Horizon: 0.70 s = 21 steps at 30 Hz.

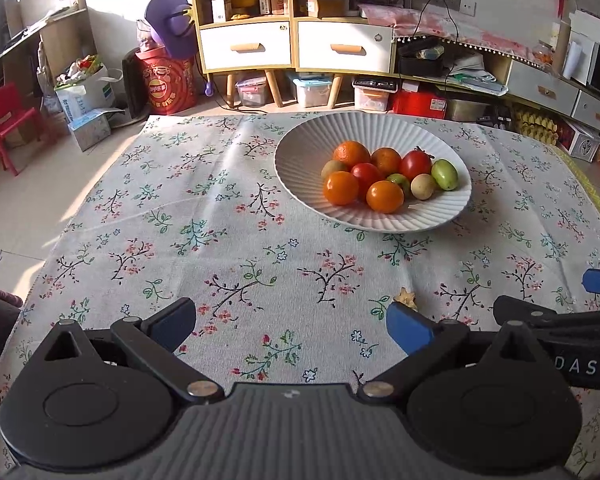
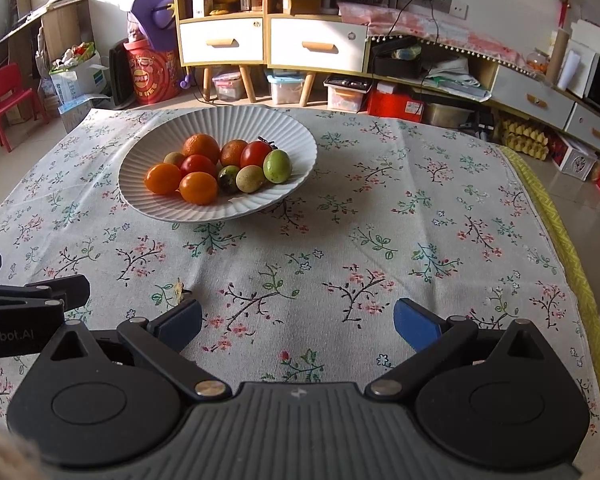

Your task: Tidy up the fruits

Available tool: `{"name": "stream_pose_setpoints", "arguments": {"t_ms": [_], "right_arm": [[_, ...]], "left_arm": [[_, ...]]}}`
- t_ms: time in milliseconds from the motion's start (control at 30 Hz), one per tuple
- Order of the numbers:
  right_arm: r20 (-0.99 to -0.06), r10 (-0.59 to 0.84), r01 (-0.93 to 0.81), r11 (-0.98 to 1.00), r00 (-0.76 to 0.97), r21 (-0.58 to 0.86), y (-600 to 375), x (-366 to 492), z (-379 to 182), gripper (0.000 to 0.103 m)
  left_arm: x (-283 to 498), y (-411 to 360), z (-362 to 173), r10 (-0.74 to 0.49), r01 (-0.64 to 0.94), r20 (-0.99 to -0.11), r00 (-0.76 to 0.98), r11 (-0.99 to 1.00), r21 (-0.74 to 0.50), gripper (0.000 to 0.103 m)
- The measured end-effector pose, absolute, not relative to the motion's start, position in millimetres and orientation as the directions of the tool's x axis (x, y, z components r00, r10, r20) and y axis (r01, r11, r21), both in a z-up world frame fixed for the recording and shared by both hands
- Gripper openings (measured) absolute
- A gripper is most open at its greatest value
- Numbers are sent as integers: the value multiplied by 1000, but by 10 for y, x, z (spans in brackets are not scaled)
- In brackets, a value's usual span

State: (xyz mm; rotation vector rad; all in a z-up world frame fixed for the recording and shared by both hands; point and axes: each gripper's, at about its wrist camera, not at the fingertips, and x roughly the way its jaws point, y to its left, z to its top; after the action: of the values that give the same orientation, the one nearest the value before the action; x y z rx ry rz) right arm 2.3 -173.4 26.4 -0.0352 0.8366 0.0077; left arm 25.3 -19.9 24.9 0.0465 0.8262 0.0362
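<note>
— Nine or so fruits sit heaped in the white ribbed plate [image 1: 300,152], as far as I can count: oranges, red tomatoes, a few green and pale ones. None lies loose on the floral tablecloth [image 1: 220,240].

— So where are the tongs?

— Both hang low at the near edge of the table, well apart from the plate. The left gripper [image 1: 291,326] has its fingers spread wide with nothing between them; the right gripper [image 2: 298,322] is just the same, empty and agape. They sit side by side, the plate lying far and to the right of the left one, far and to the left of the right one.

— Then what is the step in hand?

— My judgement: either the sorting is finished, or a first reach into the pile is due. If a reach, take an outer fruit, such as the green one [image 2: 277,166] at the right of the heap, coming from above so the neighbours are not nudged.

— Any risk?

— Round fruits roll; a squeeze off-centre could send one across the plate. That small dry scrap [image 1: 405,298] near the left gripper matters little.
</note>
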Motion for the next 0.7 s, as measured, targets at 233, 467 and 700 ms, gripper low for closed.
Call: {"name": "stream_pose_setpoints", "arguments": {"t_ms": [233,467,700], "right_arm": [[-744,-12,-19,999,668,-33,-1739,34,260,102],[-744,-13,-19,999,668,-34,-1739,36,261,102],[-744,-13,-19,999,668,-35,-1736,37,260,102]], "left_arm": [[252,-195,249,50,-14,-734,677,998,56,100],[248,-194,240,52,-14,-734,678,998,57,100],[243,-188,232,57,-19,-734,677,998,60,100]]}}
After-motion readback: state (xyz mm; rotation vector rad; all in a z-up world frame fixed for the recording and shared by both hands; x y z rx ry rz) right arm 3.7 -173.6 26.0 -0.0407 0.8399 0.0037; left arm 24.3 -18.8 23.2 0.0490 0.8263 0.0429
